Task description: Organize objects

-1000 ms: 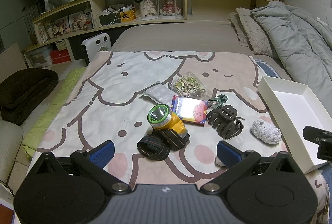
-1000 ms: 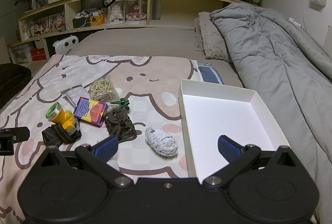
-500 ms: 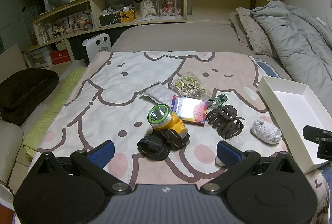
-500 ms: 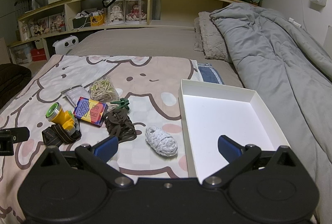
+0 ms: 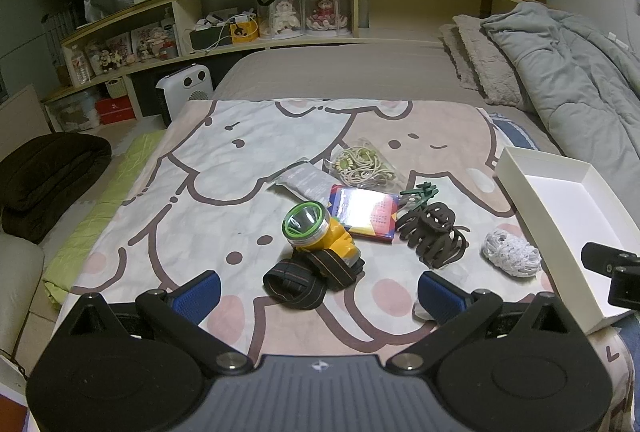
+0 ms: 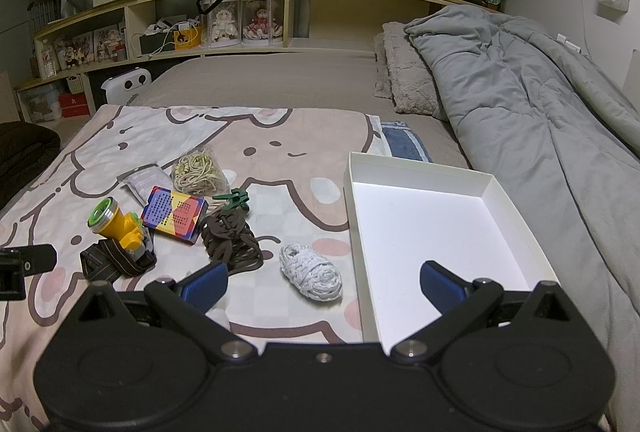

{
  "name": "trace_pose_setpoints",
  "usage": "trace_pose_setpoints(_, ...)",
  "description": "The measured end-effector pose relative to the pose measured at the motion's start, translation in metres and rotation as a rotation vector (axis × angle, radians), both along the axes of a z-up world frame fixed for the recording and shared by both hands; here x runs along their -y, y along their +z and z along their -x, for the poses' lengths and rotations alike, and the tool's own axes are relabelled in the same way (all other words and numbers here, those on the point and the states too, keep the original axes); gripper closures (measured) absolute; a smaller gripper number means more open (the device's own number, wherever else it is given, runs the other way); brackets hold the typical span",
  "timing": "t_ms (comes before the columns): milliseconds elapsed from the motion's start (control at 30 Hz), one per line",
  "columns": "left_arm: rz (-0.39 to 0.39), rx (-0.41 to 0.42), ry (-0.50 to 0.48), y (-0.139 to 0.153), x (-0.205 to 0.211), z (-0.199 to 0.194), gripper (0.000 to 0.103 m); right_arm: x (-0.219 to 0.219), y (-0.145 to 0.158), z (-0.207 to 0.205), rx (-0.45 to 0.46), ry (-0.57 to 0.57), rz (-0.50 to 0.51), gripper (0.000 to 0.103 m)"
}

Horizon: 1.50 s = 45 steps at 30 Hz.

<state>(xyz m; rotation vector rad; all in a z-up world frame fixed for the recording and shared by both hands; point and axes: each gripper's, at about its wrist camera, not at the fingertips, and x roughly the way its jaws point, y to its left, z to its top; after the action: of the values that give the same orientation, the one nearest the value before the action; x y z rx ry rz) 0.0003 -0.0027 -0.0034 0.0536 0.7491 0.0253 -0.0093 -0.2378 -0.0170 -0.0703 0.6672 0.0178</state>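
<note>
We judge the tidying not yet begun: our shallow white cardboard box (image 6: 436, 216) lies empty at the right. The yellow headlamp with green rim (image 5: 316, 232), white cord bundle (image 6: 310, 272) and brown claw clip (image 6: 230, 238) lie loose on the cartoon-print blanket (image 5: 208, 168). Our left gripper (image 5: 318, 290) and right gripper (image 6: 322, 282) both hover with jaws wide apart, holding nothing.

— Status of the right gripper (image 6: 323, 286)?
— Jaws wide apart, nothing between them, low over the blanket (image 6: 280, 148).
— Contents at 3 o'clock?
— White box (image 6: 508, 200), bare inside.
— At 9 o'clock?
— Yellow headlamp (image 6: 116, 224), patterned card box (image 6: 176, 214), brown hair claw (image 6: 230, 236). White cord bundle (image 6: 310, 272) lies just beside the box.
</note>
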Motion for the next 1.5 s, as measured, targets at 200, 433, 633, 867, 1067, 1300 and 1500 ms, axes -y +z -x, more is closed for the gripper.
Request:
trace_pose_setpoints(200, 0.000, 0.000, 0.001, 0.000, 0.000, 0.000, 0.000, 0.000, 0.000, 0.000, 0.000, 0.001, 0.000, 0.000)
trace_pose_setpoints(433, 0.000, 0.000, 0.001, 0.000, 0.000, 0.000, 0.000, 0.000, 0.000, 0.000, -0.001, 0.000, 0.000, 0.000)
trace_pose_setpoints(633, 0.000, 0.000, 0.002, 0.000, 0.000, 0.000, 0.000, 0.000, 0.000, 0.000, -0.002, 0.000, 0.000, 0.000)
trace_pose_setpoints(867, 0.000, 0.000, 0.002, 0.000, 0.000, 0.000, 0.000, 0.000, 0.000, 0.000, -0.002, 0.000, 0.000, 0.000)
trace_pose_setpoints(1067, -0.003, 0.008, 0.004, 0.001, 0.003, -0.001, 0.000, 0.000, -0.001, 0.000, -0.001, 0.003, 0.000, 0.000)
trace_pose_setpoints(1300, 0.006, 0.034, 0.022, 0.008, -0.002, -0.010, 0.000, -0.003, -0.001, -0.001, 0.035, 0.009, 0.015, 0.000)
trace_pose_setpoints(1500, -0.002, 0.064, 0.069, 0.011, -0.013, -0.028, 0.000, -0.004, 0.006, -0.013, 0.072, 0.037, 0.018, 0.000)
